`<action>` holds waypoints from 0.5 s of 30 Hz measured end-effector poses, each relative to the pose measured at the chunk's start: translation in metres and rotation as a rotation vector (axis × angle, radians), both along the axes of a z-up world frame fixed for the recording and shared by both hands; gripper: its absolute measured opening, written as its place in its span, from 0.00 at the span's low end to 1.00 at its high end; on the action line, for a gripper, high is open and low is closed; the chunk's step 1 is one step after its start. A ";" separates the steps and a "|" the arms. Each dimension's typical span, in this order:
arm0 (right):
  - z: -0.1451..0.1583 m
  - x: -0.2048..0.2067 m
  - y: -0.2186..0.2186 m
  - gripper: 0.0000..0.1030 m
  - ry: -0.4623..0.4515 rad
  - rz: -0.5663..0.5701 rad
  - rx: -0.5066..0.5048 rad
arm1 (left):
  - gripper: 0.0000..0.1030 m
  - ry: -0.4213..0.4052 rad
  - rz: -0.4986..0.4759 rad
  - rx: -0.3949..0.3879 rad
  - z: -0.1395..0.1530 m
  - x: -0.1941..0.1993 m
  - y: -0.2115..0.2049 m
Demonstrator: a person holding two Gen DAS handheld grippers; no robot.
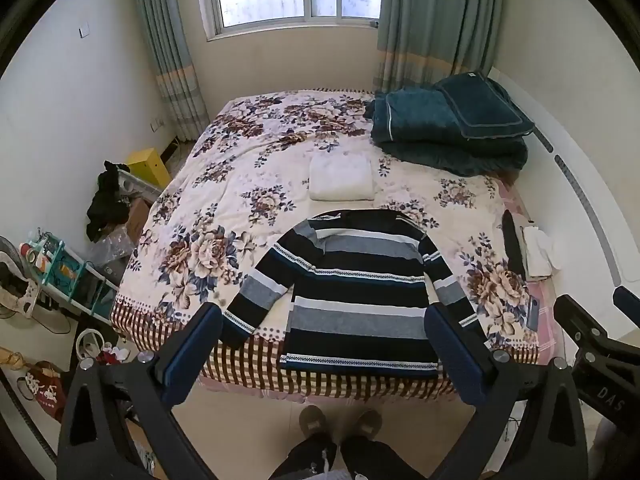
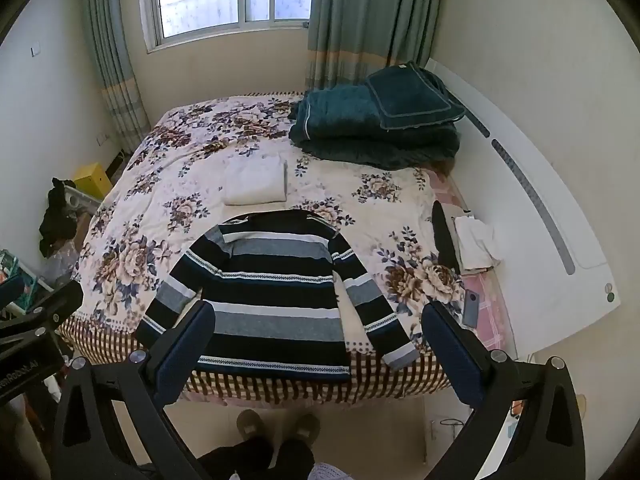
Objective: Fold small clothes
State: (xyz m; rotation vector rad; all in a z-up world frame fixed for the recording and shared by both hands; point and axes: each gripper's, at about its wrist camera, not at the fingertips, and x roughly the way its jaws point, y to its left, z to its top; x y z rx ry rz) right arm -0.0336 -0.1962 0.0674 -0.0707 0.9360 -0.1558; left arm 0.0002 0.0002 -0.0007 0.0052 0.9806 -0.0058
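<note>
Striped sweater (image 1: pixel 360 300) lies flat and spread on the near part of the bed (image 1: pixel 240 168), hem at the bed's front edge, both sleeves angled outward and down. No fold made in it yet, by the look of it.

Beyond its collar sits a white folded piece (image 1: pixel 341 178), squared up; likely one garment already done. So: perhaps one finished, one to go.

Left gripper (image 1: pixel 326 348) and right gripper (image 2: pixel 318 344) both hang above the bed's front edge, tilted down at the sweater. Jaws of both stand wide, nothing between them, clear of the cloth.

Around: teal quilt stack (image 1: pixel 452 128) at the far right corner, well apart from the sweater. White cloths (image 1: pixel 538 252) and a phone (image 1: pixel 533 312) along the right edge, near the right sleeve. Sweater's own area looks free; the phone might crowd a sleeve fold.
</note>
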 end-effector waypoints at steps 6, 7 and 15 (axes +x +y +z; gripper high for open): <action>0.002 -0.001 -0.003 1.00 -0.006 0.000 0.008 | 1.00 -0.004 -0.001 0.003 0.000 0.001 0.001; 0.002 -0.001 -0.003 1.00 -0.006 -0.001 0.007 | 1.00 -0.005 0.001 0.004 0.000 0.002 0.002; 0.005 -0.004 -0.004 1.00 -0.015 -0.006 0.006 | 1.00 -0.022 -0.002 0.004 0.001 0.000 -0.002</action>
